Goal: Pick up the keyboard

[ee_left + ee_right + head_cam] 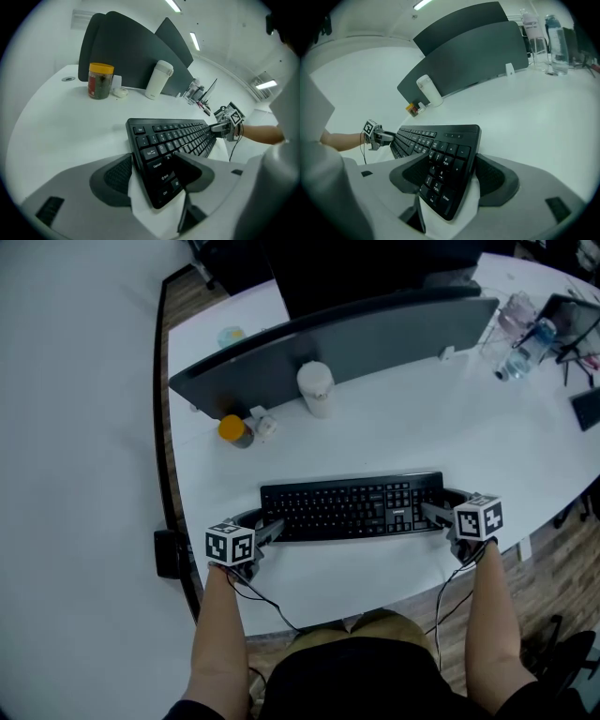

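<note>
I have my left gripper [265, 531] clamped on the left end of the keyboard [352, 507] and my right gripper [436, 514] clamped on its right end, the keyboard sitting near the front edge of the white surface [403, 418].

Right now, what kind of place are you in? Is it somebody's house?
Most likely an office, not a house. A black keyboard lies on a long white desk, grey divider panels stand across the desk, and water bottles sit further along it.
</note>
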Demonstrator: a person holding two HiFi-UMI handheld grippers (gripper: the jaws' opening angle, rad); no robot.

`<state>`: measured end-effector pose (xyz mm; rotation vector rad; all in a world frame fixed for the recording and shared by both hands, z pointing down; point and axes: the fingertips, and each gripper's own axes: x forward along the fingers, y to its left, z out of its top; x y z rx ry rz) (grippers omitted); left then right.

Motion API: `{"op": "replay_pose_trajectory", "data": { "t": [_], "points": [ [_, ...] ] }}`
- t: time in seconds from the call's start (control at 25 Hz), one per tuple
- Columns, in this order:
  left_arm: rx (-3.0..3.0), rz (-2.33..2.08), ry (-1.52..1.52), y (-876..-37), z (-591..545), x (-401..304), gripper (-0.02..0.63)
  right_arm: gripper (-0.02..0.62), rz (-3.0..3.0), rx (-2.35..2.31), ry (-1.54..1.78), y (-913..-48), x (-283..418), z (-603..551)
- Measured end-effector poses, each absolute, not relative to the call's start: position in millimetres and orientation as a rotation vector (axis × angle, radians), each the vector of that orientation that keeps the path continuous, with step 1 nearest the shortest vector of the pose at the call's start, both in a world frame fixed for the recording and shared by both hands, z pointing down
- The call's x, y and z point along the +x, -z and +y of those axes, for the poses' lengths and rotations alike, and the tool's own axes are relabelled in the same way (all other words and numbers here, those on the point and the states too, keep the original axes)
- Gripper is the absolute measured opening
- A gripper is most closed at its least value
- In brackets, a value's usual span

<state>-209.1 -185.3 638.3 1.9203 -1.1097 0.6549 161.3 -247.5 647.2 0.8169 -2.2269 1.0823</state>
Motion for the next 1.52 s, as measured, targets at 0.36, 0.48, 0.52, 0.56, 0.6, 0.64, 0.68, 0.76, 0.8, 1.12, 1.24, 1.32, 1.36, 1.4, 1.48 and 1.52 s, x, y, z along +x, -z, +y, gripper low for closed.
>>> {"op": "replay_pose_trajectory", "data": {
  "t": [0.36,0.48,0.52,0.56,0.6,0.64,0.68,0.76,0.8,1.12,1.24,1.32,1.36,1.4,1.48,1.52],
  "points": [
    [1.845,-1.176,-0.511,-632,-189,-213,0.268,0.285,-2.273,0.877,-1.277,-638,158,-255],
    [1.843,-1.213,-0.492,-634,-191,-214,0.242,0.284,-2.251,0.929,-1.245,-641,161,-258],
    [1.841,-1.228,-0.485,-634,-190,-215,0.236,0.276,-2.241,0.951,-1.229,-643,162,-258],
    [1.839,-1.246,-0.484,-635,-190,-216,0.235,0.258,-2.231,0.977,-1.207,-644,162,-258],
    [1.837,-1.265,-0.487,-636,-189,-217,0.236,0.258,-2.223,1.006,-1.181,-645,161,-258],
    [1.833,-1.283,-0.493,-637,-189,-217,0.239,0.256,-2.218,1.038,-1.156,-646,160,-259],
    [1.828,-1.297,-0.5,-637,-189,-217,0.243,0.258,-2.213,1.069,-1.137,-646,160,-260],
    [1.816,-1.301,-0.511,-637,-190,-215,0.244,0.258,-2.206,1.111,-1.123,-646,163,-261],
    [1.811,-1.294,-0.517,-637,-189,-214,0.244,0.258,-2.204,1.121,-1.124,-646,164,-261],
    [1.813,-1.26,-0.577,-637,-184,-204,0.244,0.258,-2.171,1.213,-1.148,-645,175,-245],
    [1.822,-1.26,-0.576,-628,-186,-203,0.245,0.258,-2.177,1.233,-1.134,-636,177,-245],
    [1.829,-1.266,-0.574,-620,-188,-204,0.245,0.258,-2.194,1.237,-1.115,-626,176,-249],
    [1.834,-1.27,-0.572,-615,-189,-204,0.245,0.258,-2.2,1.236,-1.108,-620,175,-250],
    [1.84,-1.274,-0.571,-609,-191,-205,0.245,0.258,-2.206,1.234,-1.1,-615,175,-252],
    [1.85,-1.282,-0.568,-597,-194,-206,0.245,0.258,-2.221,1.23,-1.082,-601,173,-257],
    [1.854,-1.285,-0.566,-591,-197,-206,0.245,0.258,-2.23,1.228,-1.072,-594,172,-261]
  ]
}}
